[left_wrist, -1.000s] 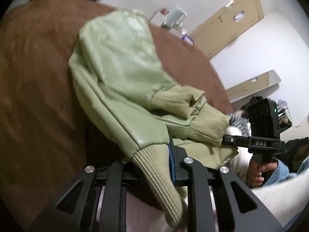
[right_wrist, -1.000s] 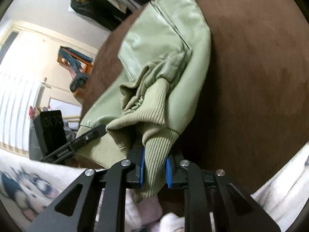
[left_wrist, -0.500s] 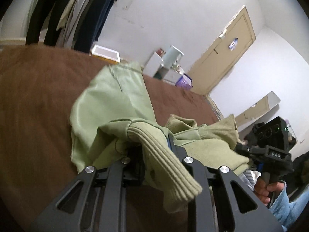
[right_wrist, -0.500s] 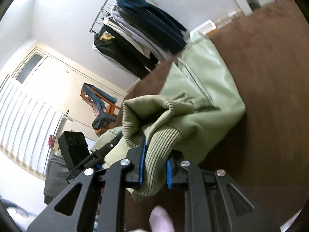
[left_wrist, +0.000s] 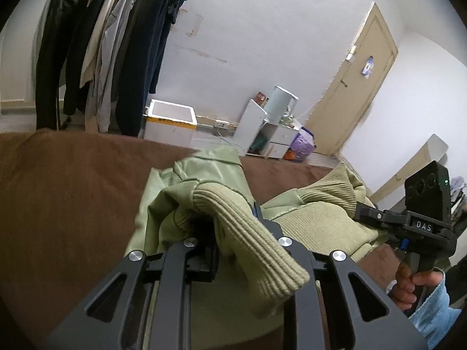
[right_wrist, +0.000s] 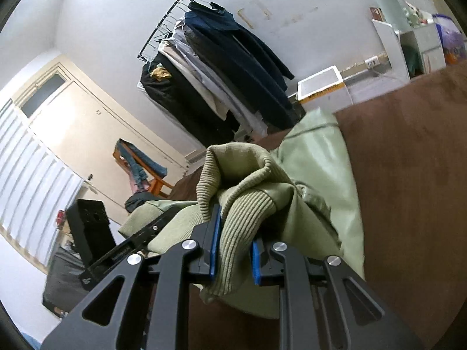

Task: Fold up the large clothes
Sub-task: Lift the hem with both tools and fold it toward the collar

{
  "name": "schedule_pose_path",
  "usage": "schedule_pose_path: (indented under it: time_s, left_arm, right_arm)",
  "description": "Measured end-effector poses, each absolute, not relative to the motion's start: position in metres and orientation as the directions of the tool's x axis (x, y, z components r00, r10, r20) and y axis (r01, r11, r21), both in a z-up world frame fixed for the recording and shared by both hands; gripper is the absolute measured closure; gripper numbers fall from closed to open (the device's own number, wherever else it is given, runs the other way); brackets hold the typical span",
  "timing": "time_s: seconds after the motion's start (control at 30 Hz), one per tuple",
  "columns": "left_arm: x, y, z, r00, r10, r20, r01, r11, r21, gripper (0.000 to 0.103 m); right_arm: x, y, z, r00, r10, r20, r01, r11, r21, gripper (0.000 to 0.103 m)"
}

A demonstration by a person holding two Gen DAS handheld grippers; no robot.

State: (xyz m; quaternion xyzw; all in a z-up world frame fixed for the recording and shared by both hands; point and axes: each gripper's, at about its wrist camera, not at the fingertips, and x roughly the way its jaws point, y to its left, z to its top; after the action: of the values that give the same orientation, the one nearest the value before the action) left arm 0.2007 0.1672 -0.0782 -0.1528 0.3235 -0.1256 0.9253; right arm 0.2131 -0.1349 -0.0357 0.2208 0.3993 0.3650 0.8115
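Both tools are clenched on the light green jacket [left_wrist: 204, 180]: the left tool [left_wrist: 236, 233] pinches one ribbed cuff, the right tool [right_wrist: 233, 242] the ribbed hem. The jacket's far half lies on the brown bed [left_wrist: 73, 189]. Carry both corners forward evenly and lay them flat.

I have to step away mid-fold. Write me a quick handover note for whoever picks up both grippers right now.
Left gripper: shut on a ribbed cuff of the green jacket.
Right gripper: shut on the jacket's other ribbed edge, by the hem.
Jacket: its near end is lifted off the brown blanket; the far end, collar side, lies on the blanket.
Done: both near corners gripped and raised, sleeves bunched in over the body.
Left: probably carry the held end toward the collar, lay it flat, release both grippers, then smooth. The fold is not yet laid down.
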Motion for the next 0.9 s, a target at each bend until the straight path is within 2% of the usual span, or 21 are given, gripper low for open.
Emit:
schedule_pose_path:
  time_s: [0.37, 0.7, 0.8, 0.9]
  left_arm:
    - [0.302, 0.182, -0.09, 0.744, -0.282, -0.606, 0.08, 0.938, -0.338, 0.081]
    - [0.381, 0.197, -0.174, 0.641, -0.252, -0.725, -0.005, 0.943, -0.332, 0.079]
    - [0.389, 0.202, -0.191, 0.626, -0.259, -0.736, -0.019, 0.938, -0.346, 0.077]
    - [0.389, 0.204, -0.19, 0.631, -0.265, -0.729, -0.016, 0.935, -0.353, 0.077]
  right_arm:
    - [0.325, -0.108, -0.056, 0.432, 0.736, -0.521, -0.403, 0.675, 0.618, 0.085]
    - [0.409, -0.08, -0.137, 0.375, 0.666, -0.645, -0.297, 0.745, 0.597, 0.085]
    - [0.416, -0.081, -0.161, 0.372, 0.665, -0.647, -0.261, 0.744, 0.615, 0.084]
    - [0.415, -0.081, -0.161, 0.38, 0.668, -0.64, -0.27, 0.741, 0.614, 0.084]
